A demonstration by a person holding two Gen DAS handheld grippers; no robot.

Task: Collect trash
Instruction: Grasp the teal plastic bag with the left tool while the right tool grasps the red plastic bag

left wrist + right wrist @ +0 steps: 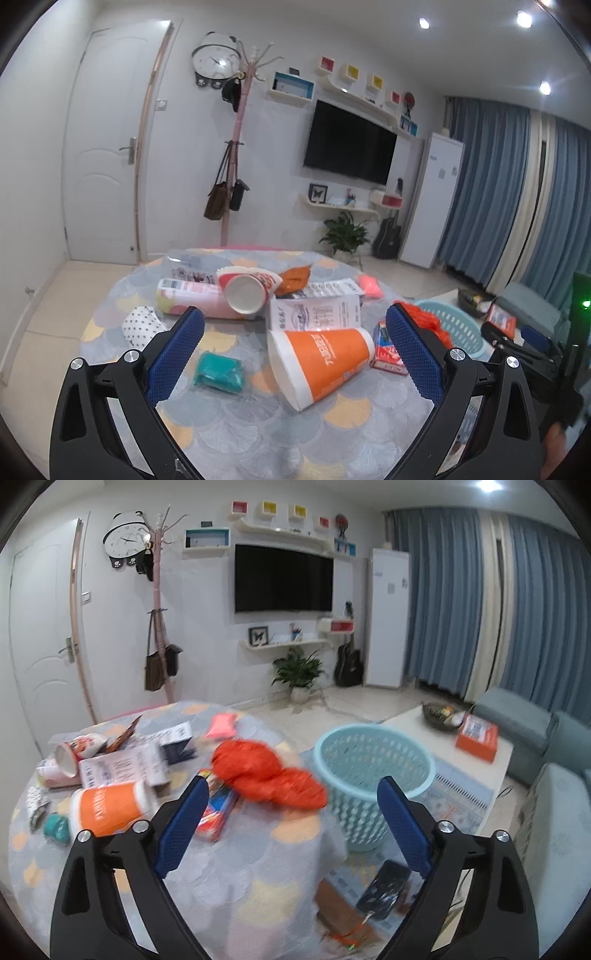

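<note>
Right claw (291, 819) wide open, empty, orange bag (266, 773) just beyond its tips at table (258, 878) right edge, basket (373, 764) further right; left claw (295, 350) open, empty, facing orange cup (321, 363).

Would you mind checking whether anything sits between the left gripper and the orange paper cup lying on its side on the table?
Nothing visible does. The left gripper is open, and the orange cup lies directly ahead between its fingers. The teal wad lies to the cup's left and the red box to its right, both off the line of approach.
</note>
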